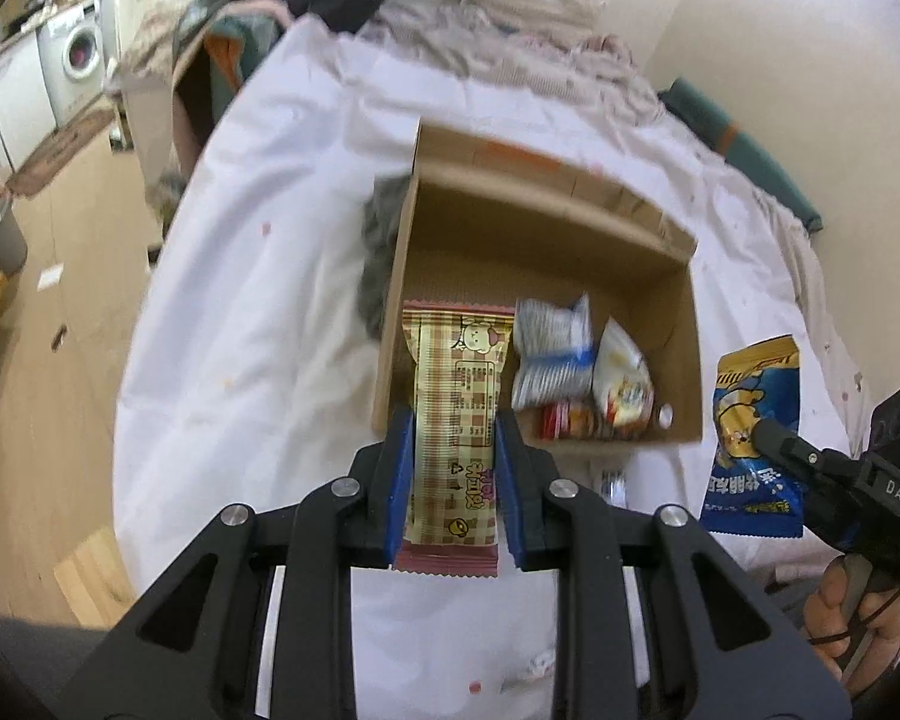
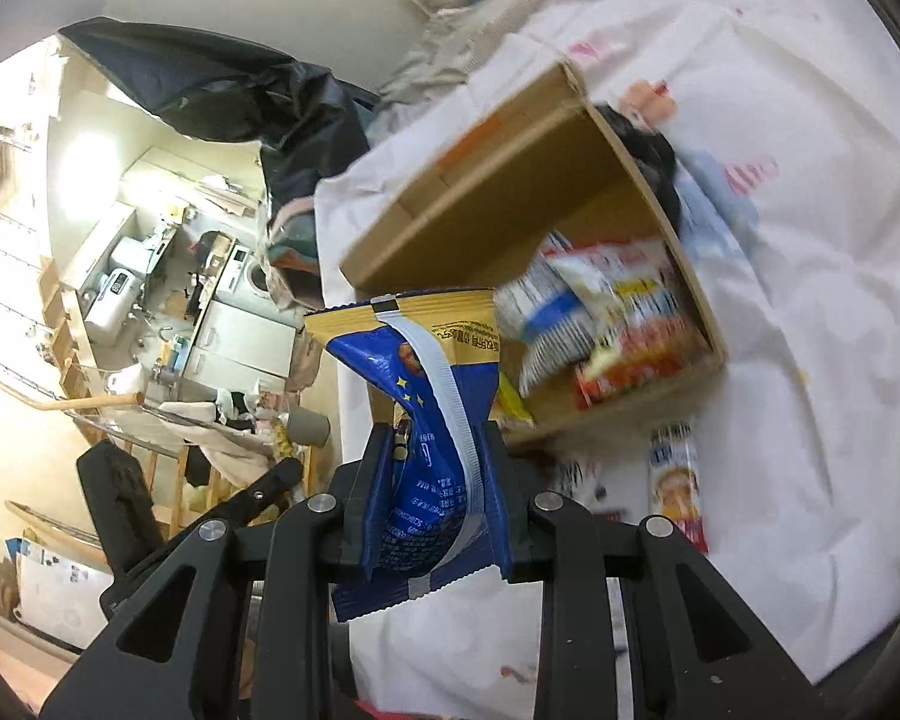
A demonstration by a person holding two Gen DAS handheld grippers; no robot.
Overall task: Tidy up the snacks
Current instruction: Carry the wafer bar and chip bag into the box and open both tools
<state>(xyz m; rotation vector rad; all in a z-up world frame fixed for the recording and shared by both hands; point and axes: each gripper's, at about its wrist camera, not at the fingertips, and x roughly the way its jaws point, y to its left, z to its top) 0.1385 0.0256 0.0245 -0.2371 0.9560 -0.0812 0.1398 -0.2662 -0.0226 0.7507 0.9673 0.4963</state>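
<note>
A: What's under us?

B: A bed point(image 1: 258, 276) with a white sheet, an open box point(image 1: 546, 228) on it, snacks inside.

A: And my grippers?

B: My left gripper point(image 1: 455, 438) is clamped on a checked bar point(image 1: 457, 414), long axis pointing straight ahead over the box's near left corner. My right gripper point(image 2: 432, 450) pinches a blue bag point(image 2: 432, 420), upright and twisted, the box just ahead to its right.

A: Which is nearer?

B: The left, I'd judge.

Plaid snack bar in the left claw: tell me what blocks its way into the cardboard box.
Nothing visible does. The plaid snack bar already overhangs the open cardboard box, whose left side looks free.
</note>
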